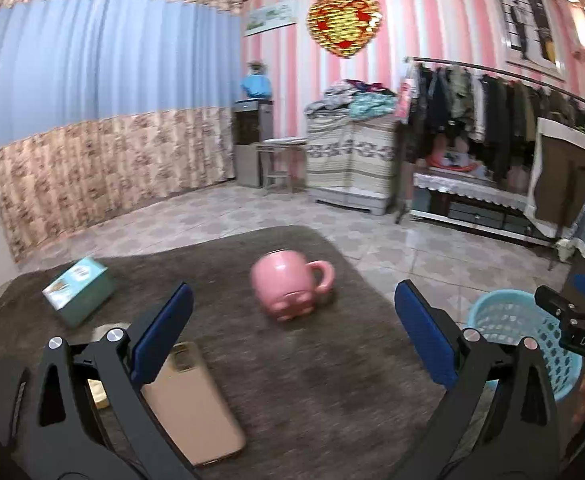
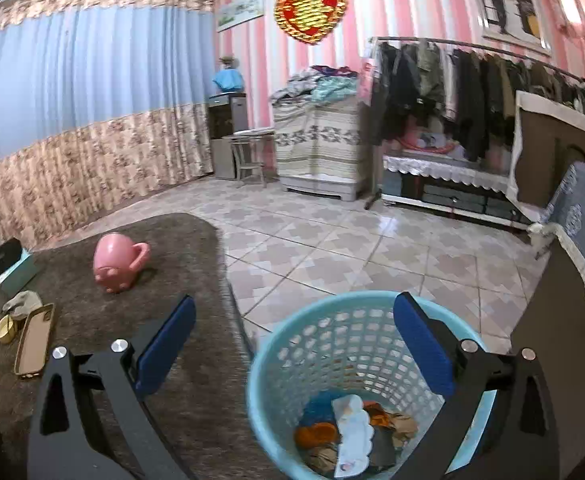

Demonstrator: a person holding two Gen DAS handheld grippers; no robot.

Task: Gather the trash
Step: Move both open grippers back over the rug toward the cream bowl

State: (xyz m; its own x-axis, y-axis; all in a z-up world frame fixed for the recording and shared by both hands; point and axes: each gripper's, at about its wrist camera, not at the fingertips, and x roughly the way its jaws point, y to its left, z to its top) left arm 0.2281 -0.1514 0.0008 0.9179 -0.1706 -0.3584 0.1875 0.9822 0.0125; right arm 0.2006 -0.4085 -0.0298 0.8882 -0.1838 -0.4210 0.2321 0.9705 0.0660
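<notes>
My left gripper (image 1: 292,286) is open over a brown fuzzy table cover (image 1: 332,392), with nothing between its blue pads. A pink mug (image 1: 280,276) lies on its side just beyond the fingertips. My right gripper (image 2: 295,299) is open above a light blue mesh basket (image 2: 356,320) that stands on the floor beside the table. The basket holds trash (image 2: 352,428): crumpled paper, wrappers and orange scraps. A crumpled tissue (image 2: 22,304) and a small yellow round piece (image 2: 6,328) lie on the cover at the far left of the right wrist view.
A beige phone (image 1: 192,404) lies by my left gripper's left finger, and a teal box (image 1: 78,292) sits further left. The basket (image 1: 520,332) is off the table's right edge. Tiled floor, a clothes rack (image 2: 472,88) and a covered cabinet (image 2: 320,144) lie beyond.
</notes>
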